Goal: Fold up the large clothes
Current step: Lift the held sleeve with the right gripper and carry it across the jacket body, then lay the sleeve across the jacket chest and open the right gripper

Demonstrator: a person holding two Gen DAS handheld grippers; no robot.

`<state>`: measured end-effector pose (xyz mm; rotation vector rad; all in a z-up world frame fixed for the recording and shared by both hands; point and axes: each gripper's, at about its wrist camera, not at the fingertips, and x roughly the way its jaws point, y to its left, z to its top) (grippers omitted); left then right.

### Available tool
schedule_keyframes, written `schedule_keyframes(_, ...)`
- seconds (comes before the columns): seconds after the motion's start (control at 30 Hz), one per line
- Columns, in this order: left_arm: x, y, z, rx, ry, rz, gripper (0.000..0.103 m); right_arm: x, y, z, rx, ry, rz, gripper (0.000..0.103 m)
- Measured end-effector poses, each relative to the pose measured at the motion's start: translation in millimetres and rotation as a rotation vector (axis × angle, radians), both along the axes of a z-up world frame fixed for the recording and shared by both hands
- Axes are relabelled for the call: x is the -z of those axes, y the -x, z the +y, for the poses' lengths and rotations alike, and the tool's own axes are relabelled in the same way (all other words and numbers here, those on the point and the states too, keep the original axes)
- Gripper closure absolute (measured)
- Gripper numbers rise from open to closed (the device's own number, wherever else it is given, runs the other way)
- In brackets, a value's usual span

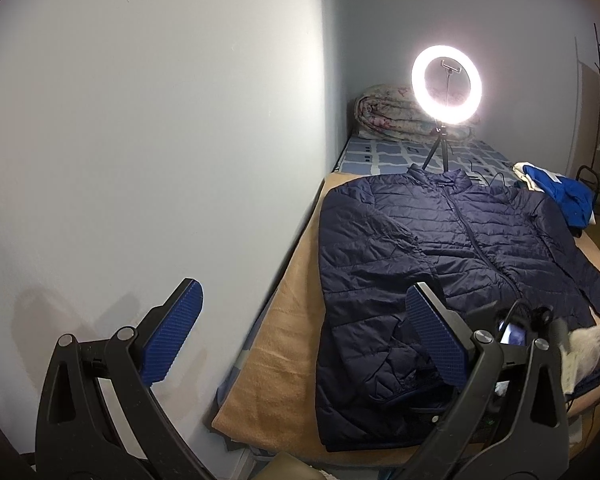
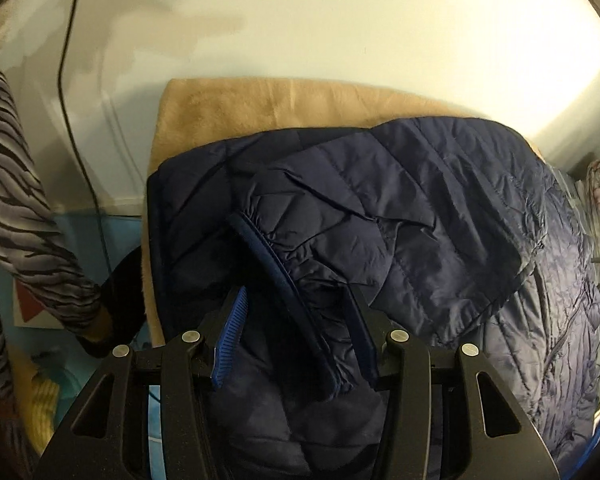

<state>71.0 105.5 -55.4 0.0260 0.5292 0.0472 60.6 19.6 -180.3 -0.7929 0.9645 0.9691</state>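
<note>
A navy quilted puffer jacket lies face up and zipped on a tan blanket, its collar toward the ring light. One sleeve is folded over its front. My left gripper is open and empty, held above the blanket's left side near the jacket's hem. In the right wrist view the jacket fills the middle. My right gripper is open, its fingers on either side of the sleeve cuff, whose dark trim runs between them. The right gripper also shows in the left wrist view, held by a gloved hand.
A pale wall runs close along the left. A lit ring light on a tripod stands beyond the collar, before a rolled quilt. Blue and white clothes lie at the far right. A black cable hangs at left.
</note>
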Motion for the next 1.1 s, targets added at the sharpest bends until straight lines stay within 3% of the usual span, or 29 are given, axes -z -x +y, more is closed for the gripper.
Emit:
schedule_keyframes(0.13, -1, -4, 2, -0.010, 0.016, 0.008, 0.000, 12, -1, 3, 0.024, -0.005, 0.008, 0.057)
schedule_keyframes(0.2, -3, -4, 2, -0.007, 0.023, 0.006, 0.000, 9, 0, 0, 0.042, -0.034, 0.040, 0.074)
schedule_keyframes(0.23, -4, -5, 1, -0.007, 0.023, 0.003, 0.000, 8, -1, -1, 0.051, -0.037, 0.036, 0.089)
schedule_keyframes(0.27, -6, -4, 0, -0.008, 0.023, -0.004, 0.000, 6, -4, -3, 0.069, -0.043, 0.028, 0.094)
schedule_keyframes(0.47, -9, -7, -5, -0.002, 0.029, -0.011, 0.000, -26, -31, -26, 0.175, -0.199, 0.103, 0.097)
schedule_keyframes(0.73, 1, -22, -34, 0.057, 0.005, 0.049, 0.000, -62, -104, -89, 0.433, -0.396, 0.129, 0.098)
schedule_keyframes(0.97, 6, -60, -79, 0.140, 0.061, 0.183, 0.000, -85, -152, -138, 0.593, -0.463, 0.098, 0.098)
schedule_keyframes(1.1, 6, -87, -110, 0.182, 0.065, 0.200, 0.000, -88, -175, -164, 0.683, -0.478, 0.084, 0.098)
